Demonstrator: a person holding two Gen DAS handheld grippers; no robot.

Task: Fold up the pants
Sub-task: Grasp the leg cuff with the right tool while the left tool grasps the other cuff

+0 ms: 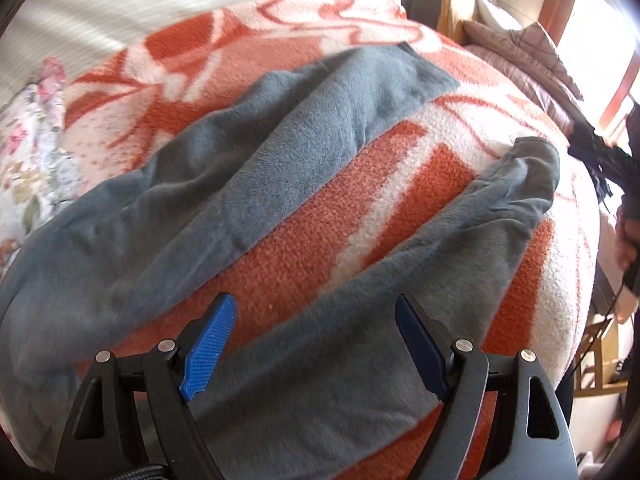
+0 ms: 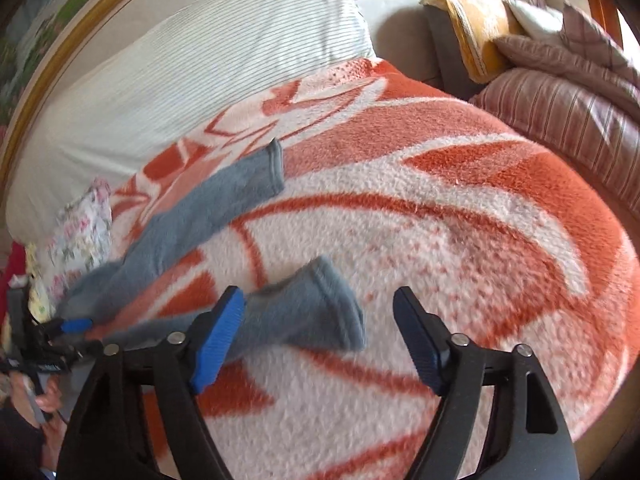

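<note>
Grey fleece pants (image 1: 256,168) lie spread on an orange and white blanket (image 1: 400,176), legs apart in a V. In the left wrist view my left gripper (image 1: 316,312) is open and empty, hovering over the near leg by the crotch. In the right wrist view my right gripper (image 2: 320,304) is open and empty, just above the near leg's cuff (image 2: 320,312); the far leg's cuff (image 2: 264,172) lies further back. The left gripper (image 2: 72,326) shows at the far left of the right wrist view, over the waist end.
A striped white pillow (image 2: 192,64) lies behind the blanket (image 2: 460,240). A floral cushion (image 2: 80,236) sits at the left. Striped mauve bedding (image 2: 560,100) and a yellow cloth (image 2: 472,32) are at the right. The blanket's right edge drops off toward wooden furniture (image 1: 596,364).
</note>
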